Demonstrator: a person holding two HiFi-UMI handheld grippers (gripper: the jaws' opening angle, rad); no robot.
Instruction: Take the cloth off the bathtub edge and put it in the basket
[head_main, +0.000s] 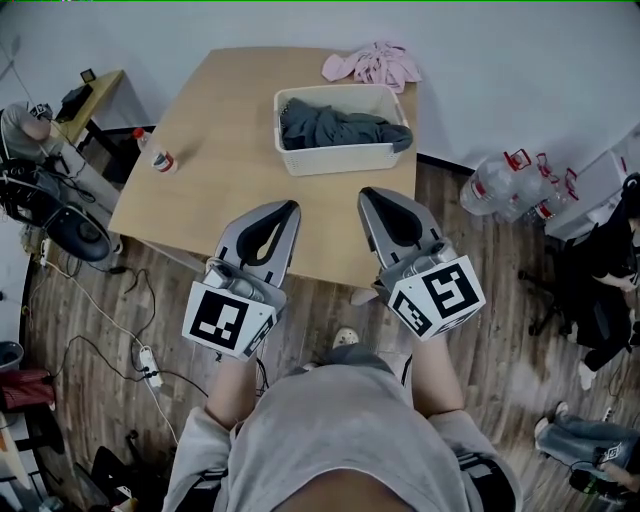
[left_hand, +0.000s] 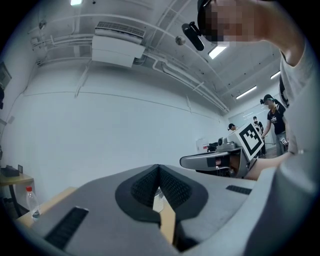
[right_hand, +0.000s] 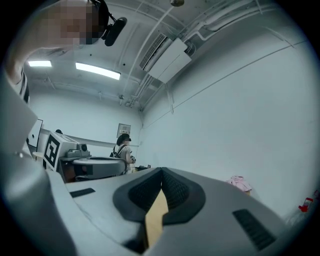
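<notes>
step: likely between cloths, both tools hovering level over the surface's (head_main: 215, 165) near edge | left tool (head_main: 285, 210) and right tool (head_main: 372, 197) sitting pinched together, carrying nothing | grey cloth (head_main: 335, 125) lying in basket (head_main: 335, 160); pink cloth (head_main: 372, 65) lying just behind it | next: probably opening one tool, reaching past basket | count: two cloths, one basket, one bottle (head_main: 163, 160)

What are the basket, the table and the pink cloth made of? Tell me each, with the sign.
Basket: probably white plastic, matte; rigid straight walls with a moulded rim. Table: wood or wood-look laminate, smooth; even tan top, grain too faint to tell. Pink cloth: soft fabric; it lies crumpled in loose folds.
</notes>
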